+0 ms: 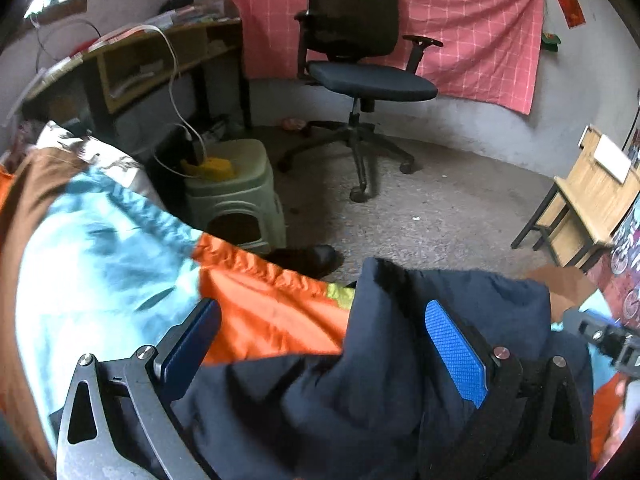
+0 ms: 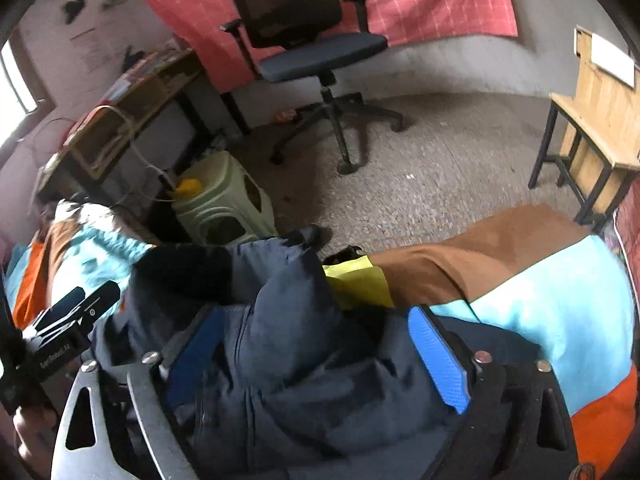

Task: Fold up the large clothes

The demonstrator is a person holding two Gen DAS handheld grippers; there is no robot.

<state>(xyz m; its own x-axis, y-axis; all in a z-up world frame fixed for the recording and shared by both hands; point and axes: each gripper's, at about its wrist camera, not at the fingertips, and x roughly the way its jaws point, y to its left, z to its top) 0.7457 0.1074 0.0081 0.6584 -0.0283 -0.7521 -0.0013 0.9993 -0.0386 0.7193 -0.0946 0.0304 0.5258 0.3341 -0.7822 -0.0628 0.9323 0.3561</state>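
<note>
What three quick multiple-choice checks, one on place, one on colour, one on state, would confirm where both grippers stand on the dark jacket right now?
1. Where does the dark navy jacket lie?
A. on the colour-block bedspread
B. on the office chair
C. on the floor

2. What colour are the gripper pads?
A. red
B. blue
C. green

3. How do the jaws of the left gripper and right gripper stand?
A. both wide apart with jacket fabric between them
B. both shut tight
C. only the left is open

Answers: 1 A, bedspread shows all round the jacket; 2 B, blue textured pads in both views; 3 A, each pair of pads stands well apart.
</note>
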